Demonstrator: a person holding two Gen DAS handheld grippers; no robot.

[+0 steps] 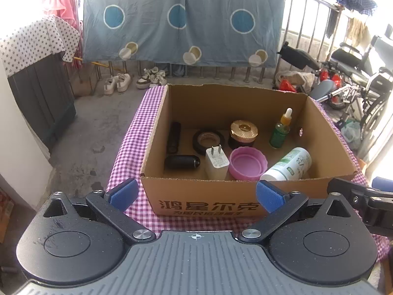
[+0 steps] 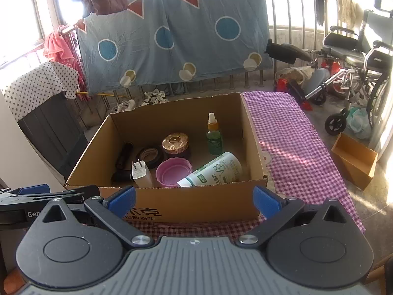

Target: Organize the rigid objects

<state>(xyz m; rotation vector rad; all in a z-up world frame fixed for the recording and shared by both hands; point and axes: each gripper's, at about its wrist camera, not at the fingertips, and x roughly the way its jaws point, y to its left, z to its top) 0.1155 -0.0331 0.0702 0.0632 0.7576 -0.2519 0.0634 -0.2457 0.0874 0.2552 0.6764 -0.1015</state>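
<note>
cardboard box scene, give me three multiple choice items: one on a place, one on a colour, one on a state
1. Where does the dropper bottle stand in the box?
A. Near the far right corner
B. At the near left corner
C. Outside, on the cloth

2. What colour is the scalloped lid?
A. Yellow
B. Pink-purple
C. Black

3. How is the white bottle placed?
A. Upright
B. Held in a gripper
C. Lying on its side

Answers:
1. A: in both views it stands toward the back, by the right wall.
2. B: the open lid beside the white charger is pink-purple.
3. C: it lies tipped over at the near right, cap toward the front wall; both the left gripper and the right gripper are open and empty.
</note>
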